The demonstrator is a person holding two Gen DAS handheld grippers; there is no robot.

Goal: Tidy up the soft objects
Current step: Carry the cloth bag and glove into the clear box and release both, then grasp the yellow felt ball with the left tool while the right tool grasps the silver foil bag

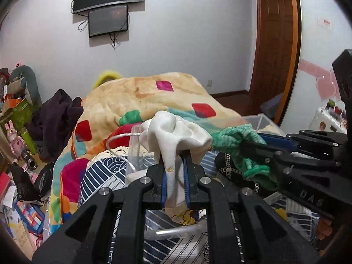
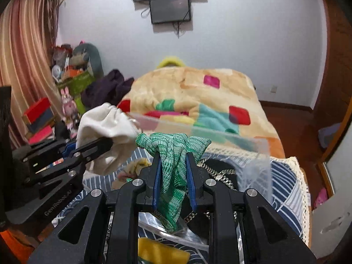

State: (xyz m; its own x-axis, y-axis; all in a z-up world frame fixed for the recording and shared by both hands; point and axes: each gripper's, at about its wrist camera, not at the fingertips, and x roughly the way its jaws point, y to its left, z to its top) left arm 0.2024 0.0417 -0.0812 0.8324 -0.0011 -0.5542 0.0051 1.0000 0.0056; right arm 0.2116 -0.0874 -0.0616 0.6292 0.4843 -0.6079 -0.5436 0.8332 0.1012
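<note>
My left gripper (image 1: 175, 160) is shut on a white sock (image 1: 176, 134) with a cartoon print near its lower end, held up above the bed. It also shows in the right wrist view (image 2: 105, 123). My right gripper (image 2: 173, 156) is shut on a green knitted sock (image 2: 173, 151), held just to the right of the white one; it shows in the left wrist view (image 1: 239, 140). Below both lies a clear plastic box (image 2: 255, 154) holding a black item with a patterned band (image 2: 220, 171). A yellow soft item (image 2: 158, 250) lies under the right gripper.
A colourful patchwork blanket (image 1: 143, 101) covers the bed, over a blue-and-white patterned sheet (image 1: 101, 176). A dark garment (image 1: 57, 114) lies at the bed's left edge. Toys and boxes (image 1: 15, 114) clutter the left floor. A wooden door (image 1: 275, 44) stands at the right.
</note>
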